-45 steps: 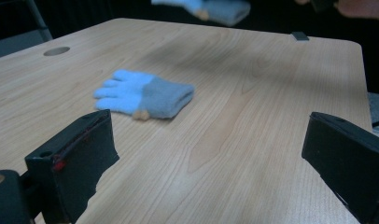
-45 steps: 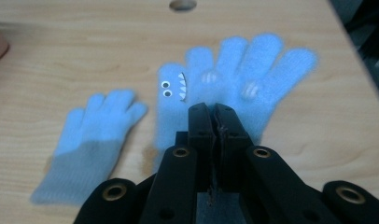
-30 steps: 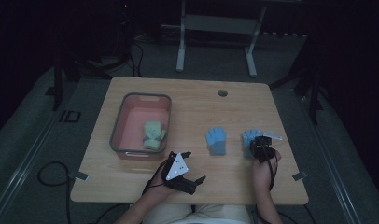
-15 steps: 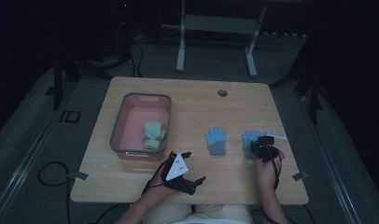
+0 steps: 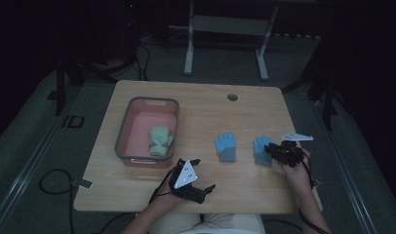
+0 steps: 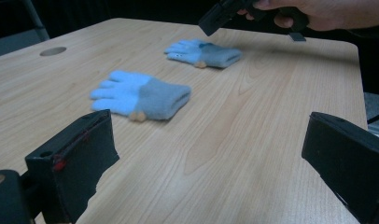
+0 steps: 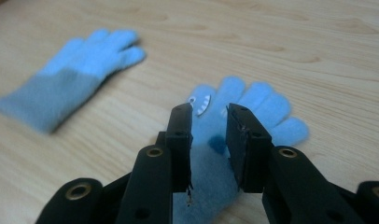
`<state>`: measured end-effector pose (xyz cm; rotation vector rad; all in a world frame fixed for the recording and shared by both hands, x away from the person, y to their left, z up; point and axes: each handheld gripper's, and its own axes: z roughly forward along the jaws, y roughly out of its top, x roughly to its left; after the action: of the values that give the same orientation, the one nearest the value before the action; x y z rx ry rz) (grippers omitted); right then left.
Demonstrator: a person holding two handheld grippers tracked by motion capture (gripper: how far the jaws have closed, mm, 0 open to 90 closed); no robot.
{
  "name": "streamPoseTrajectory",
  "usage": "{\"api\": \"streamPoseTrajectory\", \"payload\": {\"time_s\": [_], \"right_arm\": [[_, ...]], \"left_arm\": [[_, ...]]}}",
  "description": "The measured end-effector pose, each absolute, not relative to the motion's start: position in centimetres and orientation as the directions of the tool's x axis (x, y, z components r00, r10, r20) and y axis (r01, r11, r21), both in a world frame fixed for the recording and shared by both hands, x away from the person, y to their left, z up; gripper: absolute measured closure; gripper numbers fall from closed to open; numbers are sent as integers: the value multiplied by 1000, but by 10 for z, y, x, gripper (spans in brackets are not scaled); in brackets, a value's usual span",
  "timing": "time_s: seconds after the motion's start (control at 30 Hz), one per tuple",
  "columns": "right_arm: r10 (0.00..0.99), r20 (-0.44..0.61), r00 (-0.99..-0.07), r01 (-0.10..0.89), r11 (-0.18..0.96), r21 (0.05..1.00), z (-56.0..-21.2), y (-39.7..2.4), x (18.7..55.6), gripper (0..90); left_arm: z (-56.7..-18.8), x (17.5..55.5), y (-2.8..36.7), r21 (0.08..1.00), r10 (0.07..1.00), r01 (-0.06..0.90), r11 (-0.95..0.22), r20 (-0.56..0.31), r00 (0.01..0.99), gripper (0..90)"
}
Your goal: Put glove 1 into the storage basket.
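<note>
Two blue-and-grey gloves lie flat on the wooden table (image 5: 196, 107). My right gripper (image 5: 273, 150) hovers over the cuff of the right glove (image 5: 259, 147). In the right gripper view its jaws (image 7: 210, 112) stand a narrow gap apart, having just been opening, with that glove (image 7: 267, 109) below the gap and not pinched. The other glove (image 7: 71, 79) lies to its left. My left gripper (image 5: 203, 174) rests near the front edge, wide open and empty (image 6: 208, 128), facing the near glove (image 6: 145, 93) and the far glove (image 6: 206, 52).
A pink bin (image 5: 122, 131) at the table's left holds a pale green glove (image 5: 160, 139). A round hole (image 5: 232, 96) sits near the far edge. A metal stand (image 5: 225, 29) and cables lie on the floor beyond.
My right gripper has drawn back a little to the right, uncovering more of the right glove, which stays on the table. The left gripper has not moved.
</note>
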<state>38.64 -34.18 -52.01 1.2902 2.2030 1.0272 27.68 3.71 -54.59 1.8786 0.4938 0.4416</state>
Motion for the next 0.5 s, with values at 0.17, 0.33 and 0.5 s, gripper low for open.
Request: {"api": "streamPoseTrajectory", "payload": {"time_s": [0.17, 0.33, 0.5], "right_arm": [[845, 22, -534, 574, 344, 743, -526, -338, 394, 732], [846, 7, -533, 591, 367, 718, -542, -335, 398, 737], [845, -51, -533, 572, 403, 714, -548, -330, 393, 687]], "left_arm": [[-546, 277, 37, 938, 532, 129, -321, 66, 844, 26], [-546, 276, 38, 939, 534, 128, -319, 67, 843, 26], [-547, 277, 39, 938, 534, 131, -320, 65, 843, 26]]}}
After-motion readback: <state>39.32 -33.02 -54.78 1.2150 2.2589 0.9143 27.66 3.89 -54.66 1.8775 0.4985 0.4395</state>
